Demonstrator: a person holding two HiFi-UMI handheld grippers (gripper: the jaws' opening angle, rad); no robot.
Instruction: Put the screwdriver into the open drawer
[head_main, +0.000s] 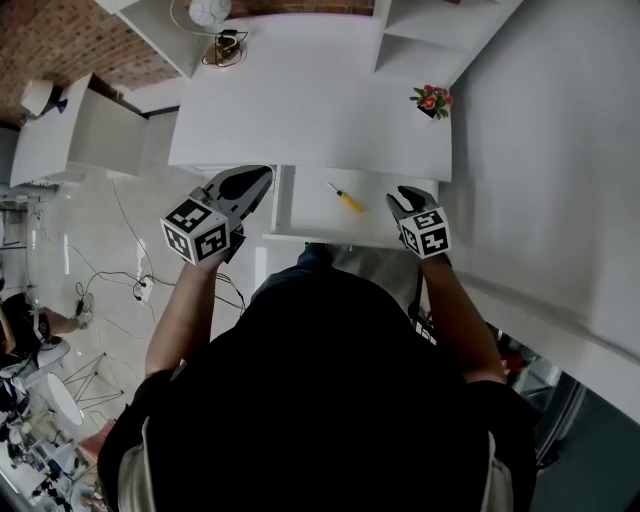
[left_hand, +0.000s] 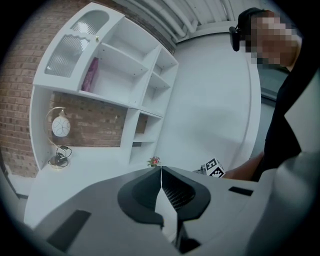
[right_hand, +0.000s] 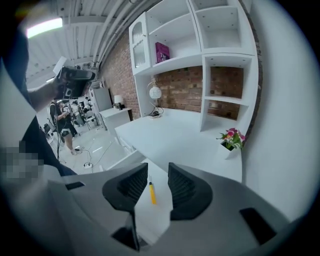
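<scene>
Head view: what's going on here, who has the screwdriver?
Nobody is holding it. A person stands at a white desk with a gripper in each hand. The yellow-handled screwdriver lies loose on the floor of the open drawer. The right gripper hovers at the drawer's right end with its jaws apart and the screwdriver in line beyond them, ungripped. The left gripper sits at the drawer's left edge, jaws together and empty. The task looks done.

Drawer (head_main: 300, 215): your right gripper (head_main: 403, 195) covers its right end in the head view.
Screwdriver (head_main: 347, 200): tip too small for you to read.
Left gripper (left_hand: 161, 169): in its own view, the body hides the drawer from you.
Pink shelf item (left_hand: 91, 75): too small to identify.
</scene>
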